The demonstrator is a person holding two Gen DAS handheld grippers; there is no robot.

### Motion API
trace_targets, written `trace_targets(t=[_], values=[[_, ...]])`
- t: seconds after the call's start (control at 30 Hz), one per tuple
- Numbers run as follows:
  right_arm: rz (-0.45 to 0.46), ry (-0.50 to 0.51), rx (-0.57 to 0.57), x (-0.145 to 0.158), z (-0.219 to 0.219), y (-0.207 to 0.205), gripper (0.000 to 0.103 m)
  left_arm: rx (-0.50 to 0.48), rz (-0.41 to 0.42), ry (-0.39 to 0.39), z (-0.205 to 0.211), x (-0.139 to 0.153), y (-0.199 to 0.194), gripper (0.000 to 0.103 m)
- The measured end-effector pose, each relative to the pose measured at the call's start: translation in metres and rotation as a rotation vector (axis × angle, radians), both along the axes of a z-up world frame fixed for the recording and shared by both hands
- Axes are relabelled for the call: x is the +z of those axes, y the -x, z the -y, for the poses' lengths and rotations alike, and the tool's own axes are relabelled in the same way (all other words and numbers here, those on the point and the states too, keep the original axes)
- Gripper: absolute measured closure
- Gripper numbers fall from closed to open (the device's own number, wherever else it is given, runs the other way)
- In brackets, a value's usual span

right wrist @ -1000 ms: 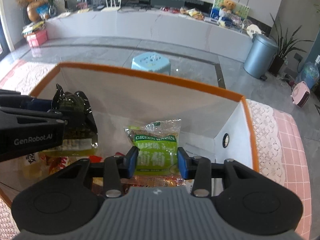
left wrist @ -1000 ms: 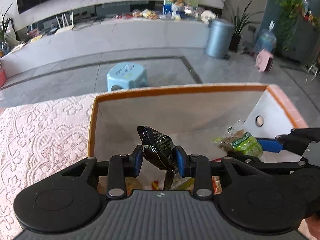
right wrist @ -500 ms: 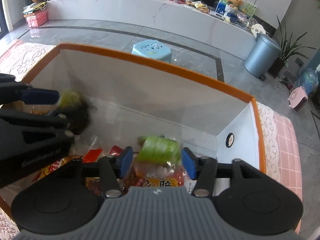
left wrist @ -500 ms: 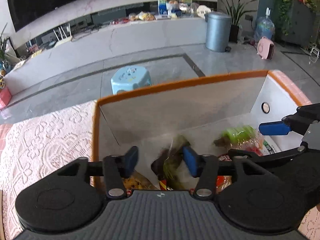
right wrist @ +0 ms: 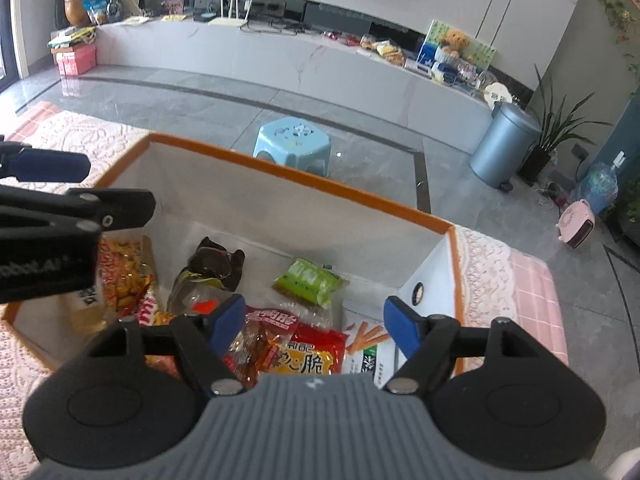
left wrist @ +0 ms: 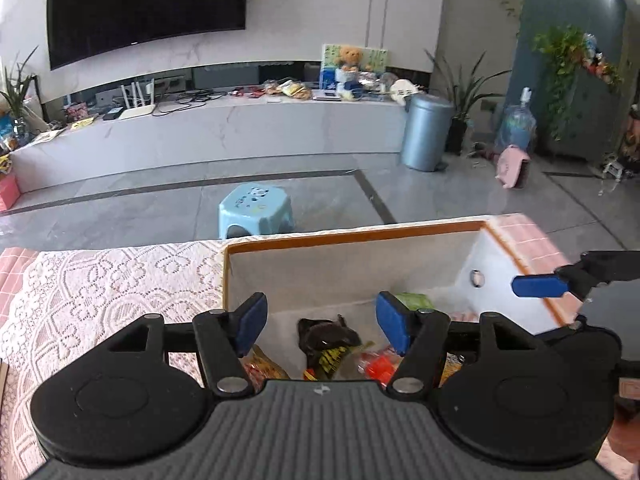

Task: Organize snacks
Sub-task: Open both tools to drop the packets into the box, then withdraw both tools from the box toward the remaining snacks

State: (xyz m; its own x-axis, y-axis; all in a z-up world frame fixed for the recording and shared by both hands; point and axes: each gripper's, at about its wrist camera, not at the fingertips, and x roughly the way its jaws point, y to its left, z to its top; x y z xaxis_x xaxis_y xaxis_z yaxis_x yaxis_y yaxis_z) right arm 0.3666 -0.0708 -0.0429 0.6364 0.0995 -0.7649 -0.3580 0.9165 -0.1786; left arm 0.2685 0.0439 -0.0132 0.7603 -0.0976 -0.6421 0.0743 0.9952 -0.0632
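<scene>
- Both tools are up over the orange-rimmed storage box (right wrist: 304, 178), which sits on a lace tablecloth (left wrist: 100, 292).
- The left gripper (left wrist: 320, 322) is released: its jaws have just been opening, and nothing sits between the blue pads.
- Below that gap, down on the box floor, lies the dark snack packet (left wrist: 326, 334), crumpled and on its own.
- The right gripper (right wrist: 314, 326) is released too, jaws just been opening, with only the pile of snacks far beneath them.
- The green raisin packet (right wrist: 310, 282) lies tilted on the floor of the box, toward the far wall, right of the dark packet (right wrist: 214, 266) and apart from it.
- Nearer, a red-and-yellow crisp bag (right wrist: 304, 354) and a white packet printed with sticks (right wrist: 370, 344) lie flat, partly hidden behind the right tool's body.
- At the left end of the box, a yellow snack bag (right wrist: 122, 276) is half covered by the left tool, which crosses the right wrist view there.
- Beyond the table: a light blue stool (right wrist: 294, 140) on the grey floor, a steel pedal bin (left wrist: 426, 136) further right, a pink heater (right wrist: 576, 224) near a water bottle.
- A long white counter (left wrist: 240, 128) runs along the far wall, cluttered, with a teddy bear (left wrist: 350, 58) on it and a dark television (left wrist: 144, 4) above.
</scene>
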Motion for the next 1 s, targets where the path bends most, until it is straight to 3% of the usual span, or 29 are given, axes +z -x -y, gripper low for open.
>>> trace_targets(t=[0.3,0.47,0.73,1.0], values=[[0.072,-0.06,-0.028,0.039,0.017,0.06,0.015,-0.045,0.01,0.083,-0.002,0.026,0.051,0.029],[0.088,-0.09,-0.03,0.051,0.03,0.102,0.013,-0.072,0.008,0.117,0.001,0.03,0.081,0.029],[0.158,-0.131,-0.068,0.052,0.057,0.173,0.013,-0.067,0.054,0.193,0.006,0.025,0.126,0.03],[0.206,-0.176,-0.094,0.034,0.073,0.23,0.014,-0.044,0.063,0.23,0.008,0.001,0.165,0.03]])
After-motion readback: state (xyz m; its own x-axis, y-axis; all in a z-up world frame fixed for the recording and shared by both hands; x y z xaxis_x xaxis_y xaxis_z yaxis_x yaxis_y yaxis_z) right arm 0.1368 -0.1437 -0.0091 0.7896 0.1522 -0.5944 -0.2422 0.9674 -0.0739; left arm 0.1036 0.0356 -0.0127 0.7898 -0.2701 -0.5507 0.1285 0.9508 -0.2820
